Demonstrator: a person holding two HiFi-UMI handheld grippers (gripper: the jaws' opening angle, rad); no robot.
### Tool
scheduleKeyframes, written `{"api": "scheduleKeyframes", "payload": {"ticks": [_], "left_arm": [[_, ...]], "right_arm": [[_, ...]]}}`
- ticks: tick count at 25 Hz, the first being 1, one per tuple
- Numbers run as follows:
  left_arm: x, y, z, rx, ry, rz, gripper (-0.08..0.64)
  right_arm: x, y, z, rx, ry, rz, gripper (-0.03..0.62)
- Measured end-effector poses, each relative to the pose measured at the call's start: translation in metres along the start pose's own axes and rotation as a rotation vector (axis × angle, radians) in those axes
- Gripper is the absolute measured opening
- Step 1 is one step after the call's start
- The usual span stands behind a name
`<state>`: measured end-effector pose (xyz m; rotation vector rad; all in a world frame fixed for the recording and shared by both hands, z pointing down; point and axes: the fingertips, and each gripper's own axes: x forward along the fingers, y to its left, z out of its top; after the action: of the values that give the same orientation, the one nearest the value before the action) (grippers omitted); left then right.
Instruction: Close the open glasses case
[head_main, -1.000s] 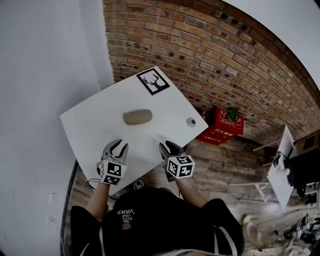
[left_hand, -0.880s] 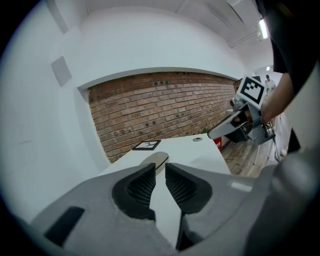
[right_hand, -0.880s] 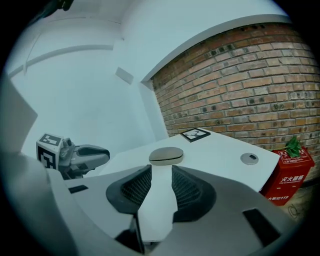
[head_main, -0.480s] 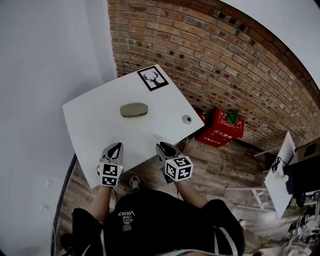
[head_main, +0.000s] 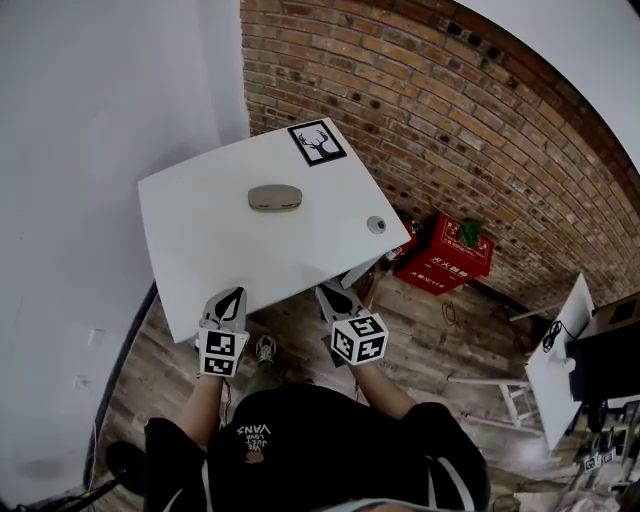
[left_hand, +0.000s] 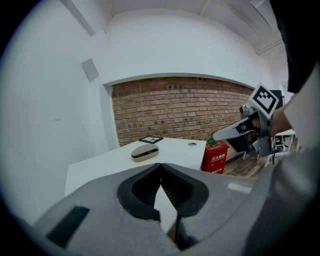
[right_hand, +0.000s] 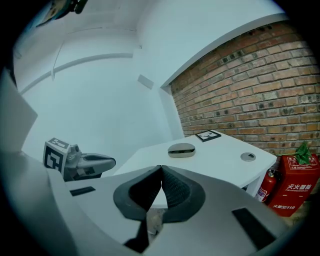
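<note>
The beige glasses case (head_main: 275, 197) lies with its lid down on the white table (head_main: 200, 250), towards the far side; it also shows as the case (left_hand: 145, 152) and the case (right_hand: 181, 149) in the gripper views. My left gripper (head_main: 237, 293) hangs at the table's near edge, shut and empty. My right gripper (head_main: 323, 291) is beside it, just off the near edge, also shut with nothing held. Both are well short of the case. In their own views, the left gripper (left_hand: 160, 164) and right gripper (right_hand: 161, 167) show jaws meeting.
A black-and-white deer card (head_main: 317, 142) lies at the table's far corner and a round grommet (head_main: 376, 224) near its right edge. A red fire-extinguisher box (head_main: 448, 250) stands on the wooden floor by the brick wall. A white wall borders the left side.
Both grippers have drawn back from over the table to its near edge, and their jaws have gone from open to shut. The case has stayed where it was.
</note>
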<state>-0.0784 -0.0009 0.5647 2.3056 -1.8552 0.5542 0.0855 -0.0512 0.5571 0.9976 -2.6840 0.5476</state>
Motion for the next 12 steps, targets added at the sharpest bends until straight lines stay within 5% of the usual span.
{"api": "scheduleKeyframes", "payload": {"ticks": [12], "left_arm": [[-0.046,-0.047,-0.025,-0.049,-0.007,0.021,0.011]], "right_arm": [[-0.050,0.023,-0.037,0.002,0.029,0.102,0.000]]}}
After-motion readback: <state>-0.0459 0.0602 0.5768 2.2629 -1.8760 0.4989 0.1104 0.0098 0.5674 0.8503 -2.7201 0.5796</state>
